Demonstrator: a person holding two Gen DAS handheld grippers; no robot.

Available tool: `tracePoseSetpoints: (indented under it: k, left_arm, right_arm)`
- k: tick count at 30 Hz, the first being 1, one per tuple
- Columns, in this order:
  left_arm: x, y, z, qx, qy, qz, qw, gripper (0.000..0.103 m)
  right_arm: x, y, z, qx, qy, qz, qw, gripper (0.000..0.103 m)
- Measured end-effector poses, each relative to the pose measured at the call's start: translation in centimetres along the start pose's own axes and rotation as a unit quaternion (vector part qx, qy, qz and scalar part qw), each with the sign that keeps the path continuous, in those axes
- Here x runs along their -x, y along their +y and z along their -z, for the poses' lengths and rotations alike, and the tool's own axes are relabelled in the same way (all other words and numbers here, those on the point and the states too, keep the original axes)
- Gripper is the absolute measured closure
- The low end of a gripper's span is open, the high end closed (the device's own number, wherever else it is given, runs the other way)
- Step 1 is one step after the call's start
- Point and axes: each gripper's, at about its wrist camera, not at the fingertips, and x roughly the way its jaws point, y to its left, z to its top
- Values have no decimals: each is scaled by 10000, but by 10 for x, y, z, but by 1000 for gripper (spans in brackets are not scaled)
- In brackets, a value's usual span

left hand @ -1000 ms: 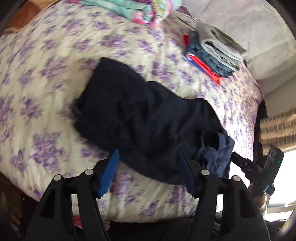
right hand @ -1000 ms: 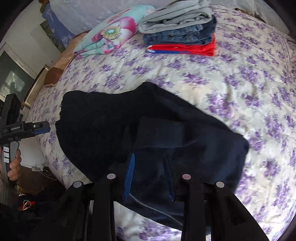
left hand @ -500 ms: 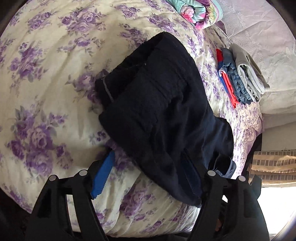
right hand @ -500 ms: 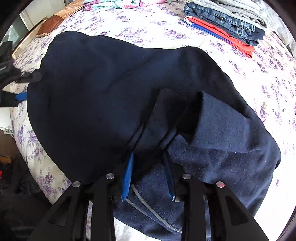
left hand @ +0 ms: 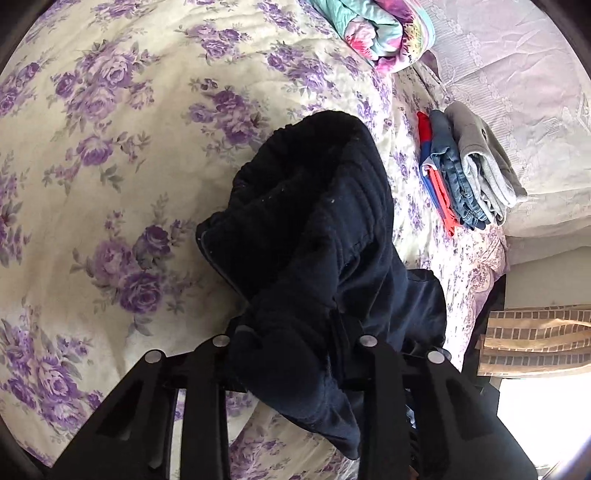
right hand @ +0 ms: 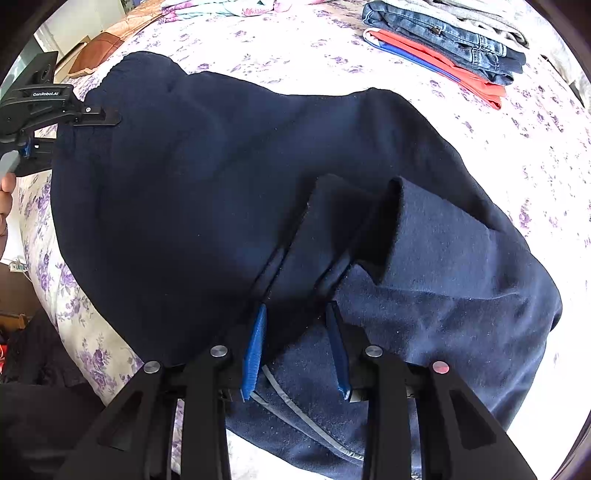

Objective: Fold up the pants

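Note:
Dark navy pants (right hand: pixel 221 177) lie bunched on the floral bedspread (left hand: pixel 110 147). In the left wrist view the pants (left hand: pixel 314 221) run from the middle of the bed down into my left gripper (left hand: pixel 291 354), whose jaws are shut on a thick fold of the fabric; the pads are hidden by cloth. My right gripper (right hand: pixel 295 306) is shut on a raised ridge of the pants near the front edge, its blue pads (right hand: pixel 255 347) pinching the fold. The left gripper also shows in the right wrist view (right hand: pixel 92 114) at the pants' far left edge.
A stack of folded clothes, grey, denim and red (left hand: pixel 465 173), sits toward the pillows (left hand: pixel 517 74); it also shows in the right wrist view (right hand: pixel 443 44). A folded pastel floral blanket (left hand: pixel 380 33) lies at the head. The bed edge and a woven basket (left hand: pixel 535 339) are at right.
My left gripper has closed on the pants edge and lifted the fabric, which was between open jaws before. The right gripper has stayed shut on its fold, moving in closer.

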Motion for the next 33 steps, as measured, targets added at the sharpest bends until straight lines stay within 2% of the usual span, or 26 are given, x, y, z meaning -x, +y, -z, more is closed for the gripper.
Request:
tracePoseSetpoints:
  k: [5, 8, 9, 10, 12, 13, 15, 18, 20, 23, 26, 29, 31, 32, 33]
  left_arm:
    - [26, -41, 20, -743, -437, -277, 9959, 78]
    - [41, -59, 32, -1101, -599, -373, 9914, 78]
    - [44, -64, 34, -1163, -630, -384, 9905, 78]
    - [47, -65, 35, -1188, -647, -378, 9901, 78]
    - [50, -70, 34, -1239, -666, -321, 9895, 78]
    - [50, -72, 33, -1277, -671, -305, 9891, 78]
    - [46, -75, 33, -1327, -573, -287, 9891, 78]
    - [40, -83, 35, -1494, -607, -611, 9850, 78]
    - [41, -82, 34, -1493, -605, -590, 9852, 78]
    - [41, -81, 35, -1487, -602, -584, 9853, 78]
    - [42, -83, 36, -1516, -608, -589, 9848, 78]
    - [44, -85, 38, -1562, -621, -579, 9841, 78]
    - [44, -86, 40, -1591, -634, -592, 9835, 78]
    - [44, -86, 40, -1597, -633, -602, 9833, 78]
    - [43, -86, 41, -1598, -637, -616, 9832, 78]
  right_arm:
    - [10, -20, -11, -324, 234, -463, 9981, 69]
    - [29, -18, -17, -219, -42, -753, 9969, 69]
    - [32, -13, -17, -64, -78, -913, 9958, 71]
    - [31, -6, -17, 102, -45, -1149, 9933, 79]
    - [15, 8, -15, 373, 280, -1354, 9897, 88]
    - [2, 14, -13, 480, 466, -1287, 9894, 90]
    - [-15, 19, -10, 592, 487, -1137, 9906, 91]
    - [-11, 17, -24, 545, 613, -1223, 9891, 91]
    - [1, 9, -37, 464, 422, -1200, 9908, 90]
    - [11, -1, -63, 408, 136, -761, 9962, 89]
    - [0, -13, -90, 234, 64, -580, 9980, 89]
    - [-21, -26, -114, -12, 8, -190, 9998, 91]
    - [-41, -35, -122, -180, 133, -236, 9995, 92]
    - [-41, -38, -124, -276, -1, -292, 9992, 93]
    - [-42, -40, -127, -308, 51, -296, 9991, 93]
